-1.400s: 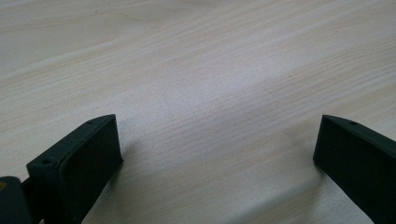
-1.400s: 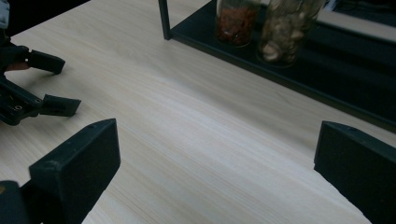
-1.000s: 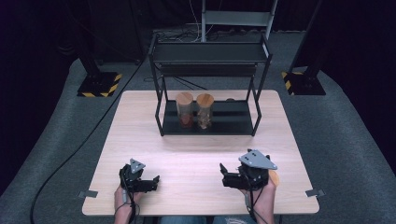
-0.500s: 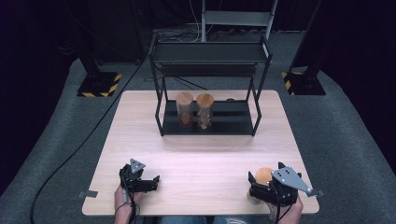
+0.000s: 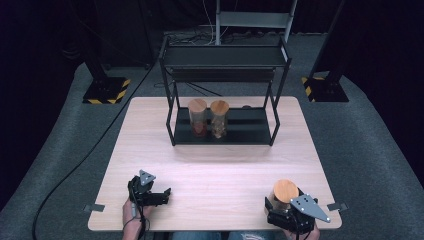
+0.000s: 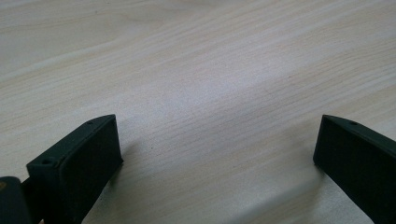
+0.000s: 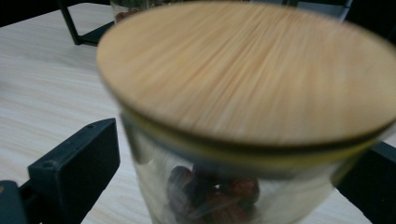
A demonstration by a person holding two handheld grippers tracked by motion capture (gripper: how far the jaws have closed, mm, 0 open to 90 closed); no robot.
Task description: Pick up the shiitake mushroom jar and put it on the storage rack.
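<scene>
1. A light wooden bench carries a black two-tier metal rack toward its far side.
2. Two glass jars with wooden lids stand side by side on the rack's bottom shelf.
3. A third lidded jar, holding dark reddish pieces, sits well in front of the rack, at the bench's near right corner.
4. The right claw has a jaw on either side of this jar; whether it is clamped tight cannot be told.
5. The left claw rests released, jaws spread over bare wood, in front of the rack's left side.
6. Judged progress: two jars shelved, the third not yet beside them.
</scene>
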